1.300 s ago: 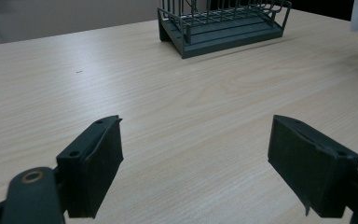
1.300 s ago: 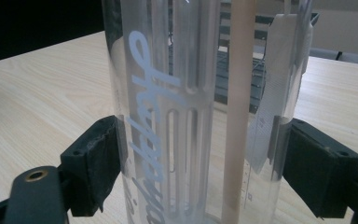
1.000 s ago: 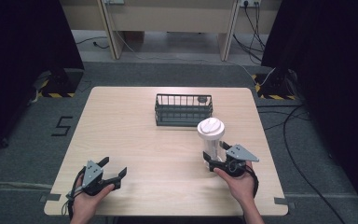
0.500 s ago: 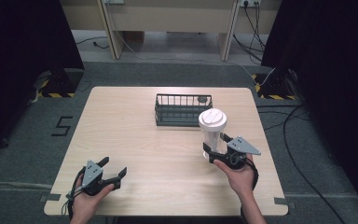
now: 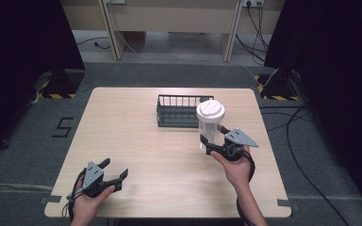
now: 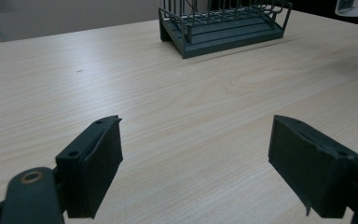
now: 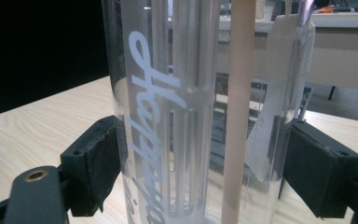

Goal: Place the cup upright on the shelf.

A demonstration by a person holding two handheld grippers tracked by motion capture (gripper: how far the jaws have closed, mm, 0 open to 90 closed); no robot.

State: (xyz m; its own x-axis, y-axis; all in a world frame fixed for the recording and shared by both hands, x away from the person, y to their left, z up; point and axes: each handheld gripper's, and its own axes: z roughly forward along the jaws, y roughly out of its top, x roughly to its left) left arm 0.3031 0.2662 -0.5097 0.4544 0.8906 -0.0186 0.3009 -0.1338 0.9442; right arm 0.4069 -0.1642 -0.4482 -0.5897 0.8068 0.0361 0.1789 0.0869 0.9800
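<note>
Right gripper view: jaws pinch the clear cup [image 7: 186, 116], its lid cut off.

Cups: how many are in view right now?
1: a clear cup with a white lid, clamped in the right gripper, just in front of the wire basket.

A lab or recording studio: black curtains [image 5: 23, 42] hang on both sides, grey carpet [image 5: 311, 188] bears a taped "5" [image 5: 62, 127] and hazard-striped stand feet [image 5: 54, 92], cables [image 5: 306, 136] trail across the floor, and wall sockets [image 5: 252, 3] sit above pale benches [image 5: 169, 19] beyond the desk [image 5: 122, 122].
</note>
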